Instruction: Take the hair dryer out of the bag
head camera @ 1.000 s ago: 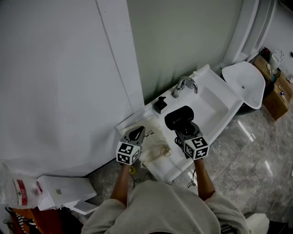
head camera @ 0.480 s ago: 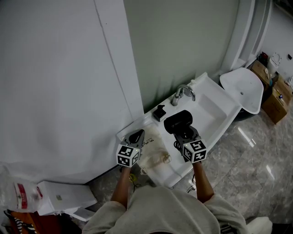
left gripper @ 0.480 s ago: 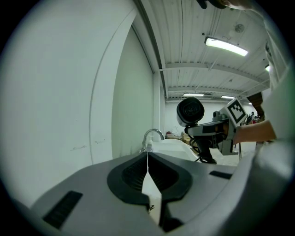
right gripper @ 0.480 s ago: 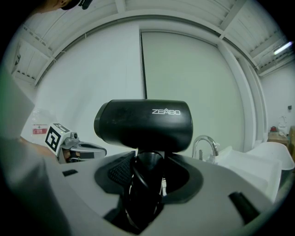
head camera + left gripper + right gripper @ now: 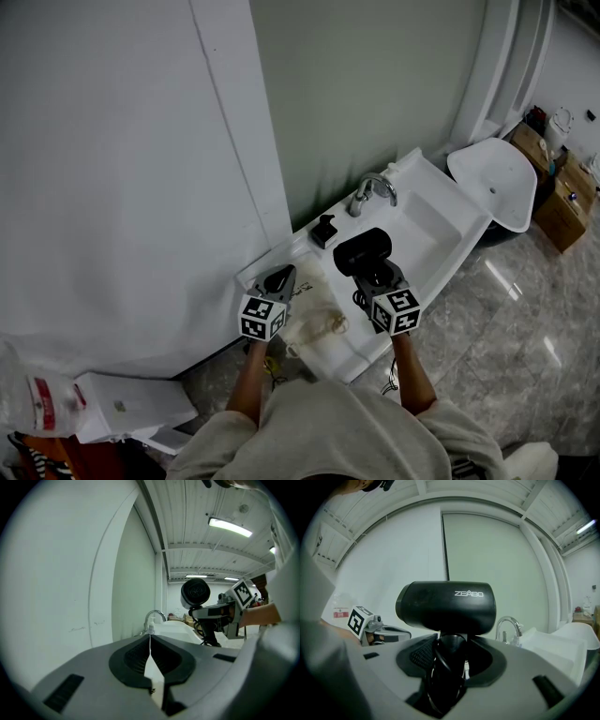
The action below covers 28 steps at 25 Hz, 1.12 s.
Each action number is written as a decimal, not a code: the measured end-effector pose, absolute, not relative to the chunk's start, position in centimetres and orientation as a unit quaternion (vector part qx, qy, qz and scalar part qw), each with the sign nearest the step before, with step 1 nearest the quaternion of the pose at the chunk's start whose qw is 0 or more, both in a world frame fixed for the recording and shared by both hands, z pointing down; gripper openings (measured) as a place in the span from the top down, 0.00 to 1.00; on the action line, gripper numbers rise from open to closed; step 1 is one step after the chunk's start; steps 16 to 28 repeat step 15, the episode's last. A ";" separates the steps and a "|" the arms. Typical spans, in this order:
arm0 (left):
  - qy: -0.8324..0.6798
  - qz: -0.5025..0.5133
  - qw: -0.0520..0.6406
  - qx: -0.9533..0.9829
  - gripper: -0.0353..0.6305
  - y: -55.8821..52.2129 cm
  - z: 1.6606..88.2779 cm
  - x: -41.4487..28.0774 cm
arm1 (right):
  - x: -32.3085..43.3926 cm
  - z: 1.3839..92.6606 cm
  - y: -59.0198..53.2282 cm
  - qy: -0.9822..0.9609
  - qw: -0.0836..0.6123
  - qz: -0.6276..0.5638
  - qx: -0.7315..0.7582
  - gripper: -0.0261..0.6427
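**Hair dryer out of the bag, held in the right claw**

At the far left we see a white wall panel [image 5: 122, 169], with a flat white box [image 5: 127, 403] on the floor below it. Next comes the left gripper [image 5: 282, 275], tipped slightly downward over the near-left corner of the white counter [image 5: 272, 261]. Its jaws are pressed together. The left gripper view shows a thin pale sheet running between the pads, so we read it as pinching the edge of the cloth bag [image 5: 314, 307]. The bag lies slack and crumpled on the counter, just beside that gripper.

To the right of the bag, the right gripper [image 5: 373, 273] holds the black hair dryer [image 5: 364, 251]. Its jaws stand partway apart and are clamped on the dryer's handle, which has the cord wound round it. The dryer is clear of the bag and held in the air above the counter, between the bag and the sink [image 5: 429, 217]. Its barrel lies crosswise above the jaws, and white "ZEABO" lettering shows on its side in the right gripper view. A loop of dark cord [image 5: 360, 298] hangs under the gripper.

Behind the dryer a small black object [image 5: 324, 228] sits on the counter near the wall. To its right a chrome faucet [image 5: 372, 190] stands at the back of the sink. Further right we see a white oval bowl [image 5: 502, 173], and cardboard boxes [image 5: 562, 211] sit at the right edge.
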<state>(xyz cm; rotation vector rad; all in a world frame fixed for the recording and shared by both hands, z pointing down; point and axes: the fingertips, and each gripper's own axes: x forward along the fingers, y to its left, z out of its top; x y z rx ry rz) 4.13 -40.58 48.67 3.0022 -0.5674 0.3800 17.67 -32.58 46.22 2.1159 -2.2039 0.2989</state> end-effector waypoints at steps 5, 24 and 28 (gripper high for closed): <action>-0.183 0.122 0.037 0.975 0.93 -40.6 48.9 4.4 | 17.8 46.8 -32.4 -0.715 0.042 0.101 0.690 0.69; -0.176 0.126 0.039 0.976 0.93 -40.5 49.5 5.1 | 17.7 47.2 -32.9 -0.713 0.050 0.099 0.692 0.69; -0.176 0.126 0.039 0.976 0.93 -40.5 49.5 5.1 | 17.7 47.2 -32.9 -0.713 0.050 0.099 0.692 0.69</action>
